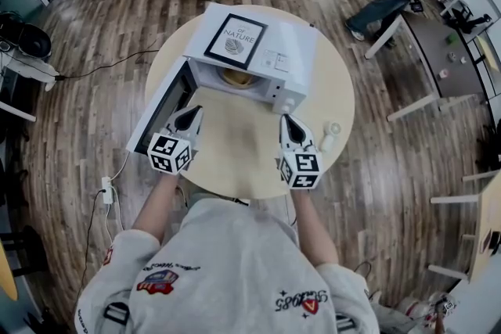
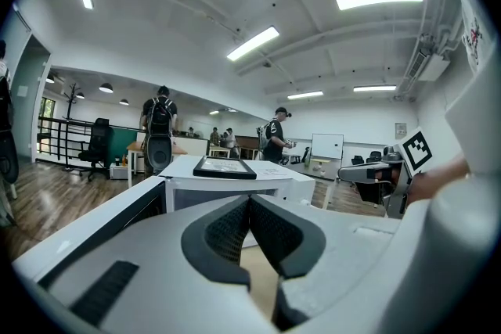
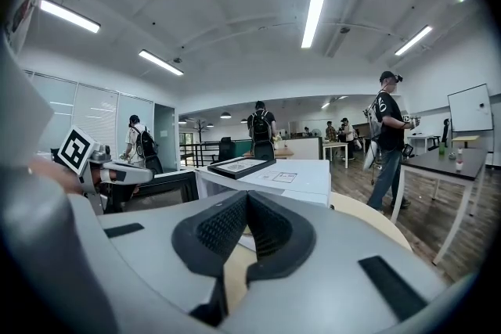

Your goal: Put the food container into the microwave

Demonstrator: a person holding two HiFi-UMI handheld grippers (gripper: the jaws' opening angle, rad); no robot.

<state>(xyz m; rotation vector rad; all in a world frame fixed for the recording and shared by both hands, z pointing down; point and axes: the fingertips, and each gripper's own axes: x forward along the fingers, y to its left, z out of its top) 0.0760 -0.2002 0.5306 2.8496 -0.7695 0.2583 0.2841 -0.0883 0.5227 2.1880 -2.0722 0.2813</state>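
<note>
The microwave (image 1: 293, 43) is white under a black-framed white print (image 1: 236, 37); the table (image 1: 235, 156) is pale beige, the floor (image 1: 78, 113) streaky brown planks. The left gripper (image 1: 192, 113) and right gripper (image 1: 286, 121) are light grey with black ribbed fingers (image 2: 227, 231) (cubes checkered black-and-white).

Open-plan office or lab space, wood-plank floor (image 1: 94, 121), long desks (image 1: 435, 43), whiteboard (image 3: 472, 107), black office chair (image 2: 98, 143), ceiling strip lights (image 3: 313, 18), people (image 3: 389, 133) standing about
</note>
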